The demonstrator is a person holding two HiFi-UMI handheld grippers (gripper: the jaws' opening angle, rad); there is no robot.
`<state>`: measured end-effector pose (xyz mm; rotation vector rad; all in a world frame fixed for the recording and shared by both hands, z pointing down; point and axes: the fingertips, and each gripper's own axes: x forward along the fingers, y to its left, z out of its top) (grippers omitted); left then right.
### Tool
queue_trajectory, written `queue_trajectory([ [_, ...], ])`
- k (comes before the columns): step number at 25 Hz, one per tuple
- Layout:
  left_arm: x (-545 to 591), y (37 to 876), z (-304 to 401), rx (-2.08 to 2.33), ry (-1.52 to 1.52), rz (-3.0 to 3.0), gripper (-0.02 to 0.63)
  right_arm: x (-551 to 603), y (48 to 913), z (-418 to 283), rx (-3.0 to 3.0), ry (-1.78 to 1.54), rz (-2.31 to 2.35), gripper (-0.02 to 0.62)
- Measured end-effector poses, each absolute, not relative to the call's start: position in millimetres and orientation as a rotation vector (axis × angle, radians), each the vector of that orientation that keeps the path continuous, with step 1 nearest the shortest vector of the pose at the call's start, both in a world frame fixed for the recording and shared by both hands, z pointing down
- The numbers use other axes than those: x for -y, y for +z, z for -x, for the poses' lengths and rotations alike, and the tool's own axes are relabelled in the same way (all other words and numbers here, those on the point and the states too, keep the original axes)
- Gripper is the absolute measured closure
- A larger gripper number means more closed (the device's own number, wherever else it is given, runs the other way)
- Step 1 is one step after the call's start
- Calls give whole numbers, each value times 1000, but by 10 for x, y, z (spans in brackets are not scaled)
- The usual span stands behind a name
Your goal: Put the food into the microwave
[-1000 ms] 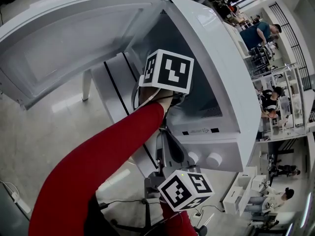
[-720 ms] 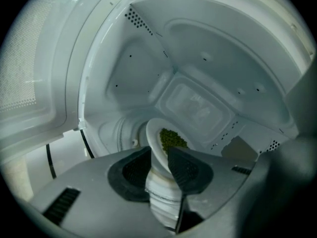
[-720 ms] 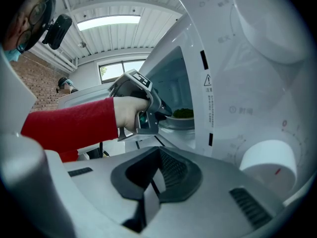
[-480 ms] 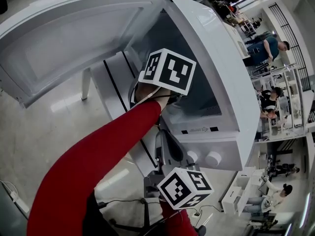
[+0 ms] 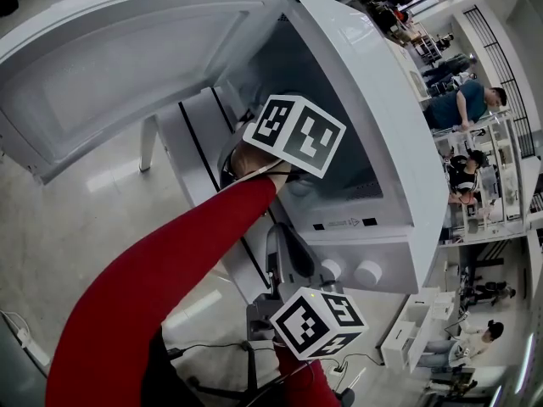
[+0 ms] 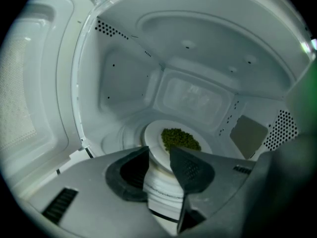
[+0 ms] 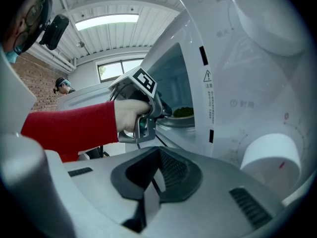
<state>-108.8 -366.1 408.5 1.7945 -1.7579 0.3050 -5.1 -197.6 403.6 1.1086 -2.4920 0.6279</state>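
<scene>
Behind the work stood a busy workshop, with people (image 5: pixel 462 108) at benches off to the right and a glossy grey floor (image 5: pixel 76 219) below. A white microwave (image 5: pixel 382 100) sat on a white table (image 5: pixel 191 155), its door (image 5: pixel 127 66) swung fully open to the left so that the pale cavity (image 6: pixel 129 78) lay exposed. A red sleeve (image 5: pixel 161 295) ran up from the bottom of the head view to the microwave's mouth, where the left marker cube (image 5: pixel 295 134) hid the hand behind it. The left gripper (image 6: pixel 158 150) reached into the cavity with its jaws apart. They had just been opening, and the near rim of a white plate (image 6: pixel 153 138) lay in the gap between the pads, which did not press on it. That plate rested on the cavity floor, roughly central, carrying a small heap of green food (image 6: pixel 180 139) near its middle. The right gripper (image 7: pixel 159 152) hung low outside the oven, in front of the control panel, its jaws together with nothing between them. Its marker cube (image 5: pixel 319 324) showed just below the panel's two white dials (image 5: pixel 369 275). From the right gripper view the bare hand (image 7: pixel 130 114) could be seen wrapped around the left gripper's handle at the oven's opening.
</scene>
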Motion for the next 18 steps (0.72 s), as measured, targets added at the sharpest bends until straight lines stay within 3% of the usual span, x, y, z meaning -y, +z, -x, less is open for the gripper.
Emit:
queue_trajectory([
  [7,3632,4011,1250,1800,245,-1807,471,1965,4072,75,2500,637,-1106,581],
  [12,3413,3827,1467,1829,142,-1826,582,1940,3993,130,2533,623,-1093,581],
  [18,3085,3732,1484,1724,-32,-1923,597,1963,3846,205,2567,608,-1098,581],
])
